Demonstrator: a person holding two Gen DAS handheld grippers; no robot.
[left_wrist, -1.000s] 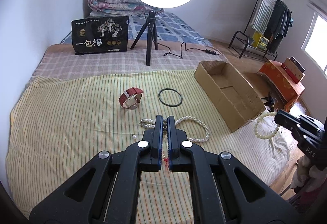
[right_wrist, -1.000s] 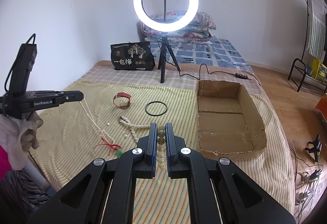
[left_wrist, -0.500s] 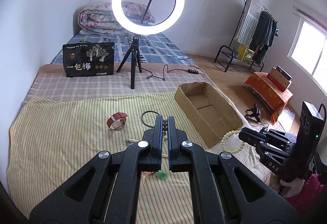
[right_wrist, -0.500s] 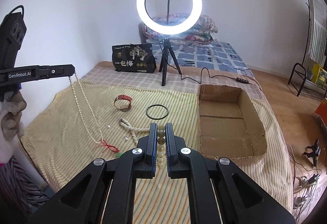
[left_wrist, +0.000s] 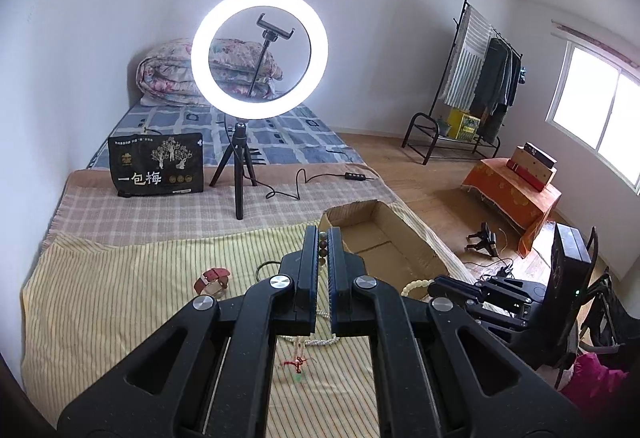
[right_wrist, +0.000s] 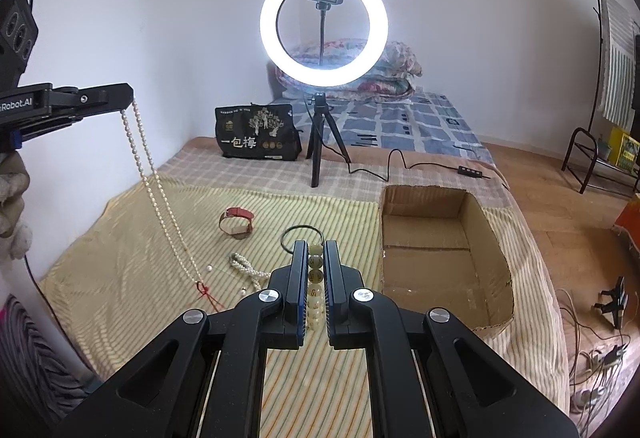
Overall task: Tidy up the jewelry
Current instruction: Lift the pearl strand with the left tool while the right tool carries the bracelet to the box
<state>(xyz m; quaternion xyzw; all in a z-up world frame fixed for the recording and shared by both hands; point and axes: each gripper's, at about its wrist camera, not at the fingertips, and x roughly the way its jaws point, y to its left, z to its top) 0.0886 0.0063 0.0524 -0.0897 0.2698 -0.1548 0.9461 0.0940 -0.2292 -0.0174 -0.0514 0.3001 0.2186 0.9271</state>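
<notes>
My left gripper (left_wrist: 323,234) is shut on a long pearl necklace (right_wrist: 156,190) and holds it high; the strand hangs to the striped cloth, with a red tassel (right_wrist: 205,289) at its low end. My right gripper (right_wrist: 315,250) is shut on a pale bead bracelet (right_wrist: 315,276), left of the open cardboard box (right_wrist: 432,258). On the cloth lie a red-strap watch (right_wrist: 237,222), a black ring bangle (right_wrist: 302,236) and a white bead strand (right_wrist: 248,270).
A ring light on a tripod (right_wrist: 322,110) stands behind the cloth with its cable (right_wrist: 384,166) trailing right. A black printed bag (right_wrist: 256,138) leans behind. The bed edge drops to wooden floor (right_wrist: 560,206) right of the box.
My left gripper has risen, lifting the pearl necklace off the cloth until it hangs nearly full length. My right gripper stays shut on the bracelet, almost still.
</notes>
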